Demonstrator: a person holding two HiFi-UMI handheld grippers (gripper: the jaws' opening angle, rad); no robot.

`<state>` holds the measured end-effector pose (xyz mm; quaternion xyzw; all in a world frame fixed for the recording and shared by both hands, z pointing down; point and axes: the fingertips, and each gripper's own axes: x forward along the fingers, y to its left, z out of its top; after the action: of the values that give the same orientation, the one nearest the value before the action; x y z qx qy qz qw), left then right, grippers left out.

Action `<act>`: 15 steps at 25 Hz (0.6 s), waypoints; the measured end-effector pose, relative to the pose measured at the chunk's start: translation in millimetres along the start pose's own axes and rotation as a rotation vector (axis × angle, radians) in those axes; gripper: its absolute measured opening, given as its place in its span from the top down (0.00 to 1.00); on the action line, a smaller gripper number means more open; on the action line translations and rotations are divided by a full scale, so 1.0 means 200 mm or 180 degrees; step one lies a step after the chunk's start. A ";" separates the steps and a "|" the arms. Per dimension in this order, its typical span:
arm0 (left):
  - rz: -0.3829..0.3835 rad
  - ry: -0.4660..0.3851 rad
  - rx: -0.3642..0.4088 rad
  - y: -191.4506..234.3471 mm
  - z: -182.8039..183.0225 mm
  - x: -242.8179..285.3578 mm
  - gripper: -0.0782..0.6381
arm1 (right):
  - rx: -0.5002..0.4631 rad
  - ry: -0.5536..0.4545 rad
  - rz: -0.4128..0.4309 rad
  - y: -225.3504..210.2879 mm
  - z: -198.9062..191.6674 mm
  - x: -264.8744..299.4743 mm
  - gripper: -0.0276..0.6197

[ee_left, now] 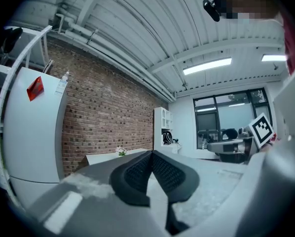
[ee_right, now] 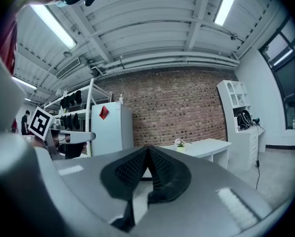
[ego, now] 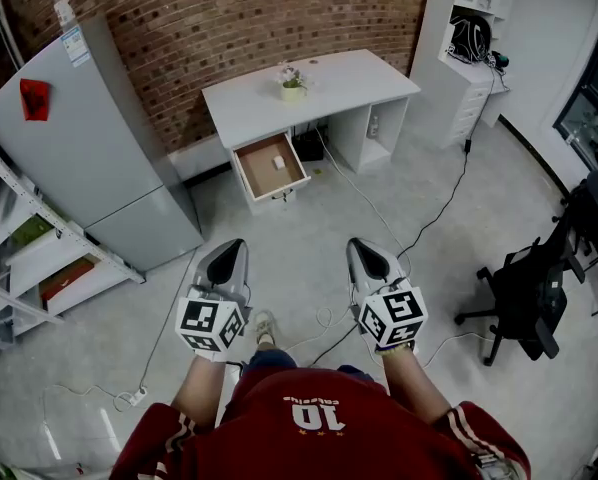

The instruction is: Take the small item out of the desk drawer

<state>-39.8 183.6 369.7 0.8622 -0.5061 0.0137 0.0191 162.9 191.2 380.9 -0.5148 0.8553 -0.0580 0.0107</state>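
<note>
Probably light and stiff, the small item (ego: 277, 162) is best pinched at its sides; left claw (ego: 234, 247) and right claw (ego: 363, 247) are shut, empty

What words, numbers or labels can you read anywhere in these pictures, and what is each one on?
"10": white print on the red shirt, as it shows in the head view.
Small print beside that number: too blurred to read.
Sticker at the top corner of the fridge: too small to read.
Label on the bottle atop the fridge: too small to read.
</note>
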 end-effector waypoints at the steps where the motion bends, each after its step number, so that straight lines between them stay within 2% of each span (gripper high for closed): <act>1: 0.0007 -0.0005 0.0008 0.00 0.01 0.00 0.89 | 0.0007 -0.0002 0.0006 0.00 0.00 -0.01 0.95; 7: -0.0058 0.0023 -0.0116 0.01 -0.02 0.03 0.89 | 0.0122 0.0010 0.0021 -0.01 -0.01 0.01 0.95; 15: -0.0183 0.0036 -0.0118 0.04 -0.02 0.17 0.89 | 0.0105 0.0022 -0.0023 -0.04 -0.01 0.10 0.95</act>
<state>-30.5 150.6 376.1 0.8757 -0.4812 0.0087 0.0383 161.3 169.7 384.0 -0.5174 0.8524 -0.0740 0.0160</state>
